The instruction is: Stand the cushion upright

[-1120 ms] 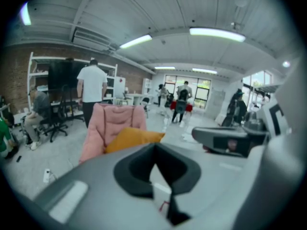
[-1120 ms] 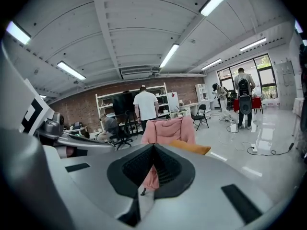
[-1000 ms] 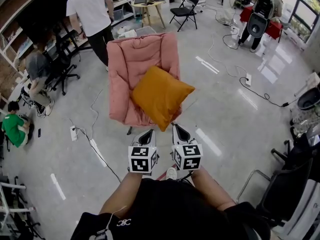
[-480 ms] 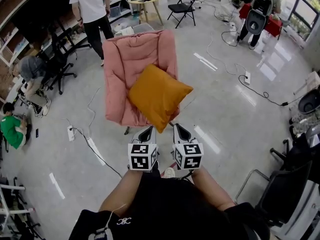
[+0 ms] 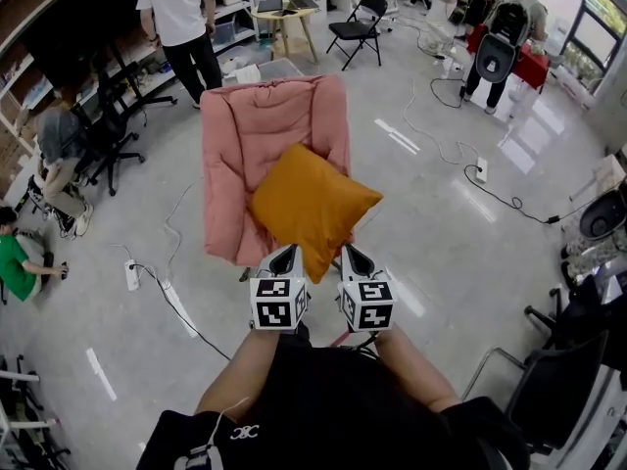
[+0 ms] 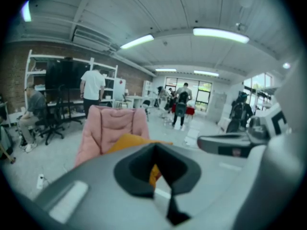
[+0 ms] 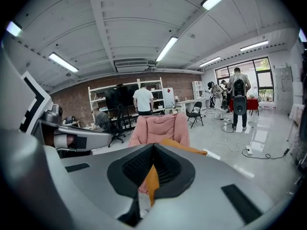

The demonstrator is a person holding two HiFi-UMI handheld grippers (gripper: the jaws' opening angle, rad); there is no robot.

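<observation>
I see the cushion [image 5: 312,204] lying slanted on the pink chair [image 5: 245,130] at frame centre, not yet upright. My left gripper [image 5: 286,255] and right gripper [image 5: 351,255] flank its lower corner, both with jaws pressed together on nothing. The whole lift is left to do.

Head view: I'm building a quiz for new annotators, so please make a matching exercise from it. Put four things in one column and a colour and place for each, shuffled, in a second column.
Things:
1. cushion
2. armchair
3. folding chair
4. power strip

Colour and place:
a. black, standing on the floor beyond the armchair
b. orange, lying on the armchair seat with one corner over the front edge
c. pink, in the middle of the floor, bearing the cushion
d. white, on the floor to the left of the armchair

Pairs: 1-b, 2-c, 3-a, 4-d
</observation>
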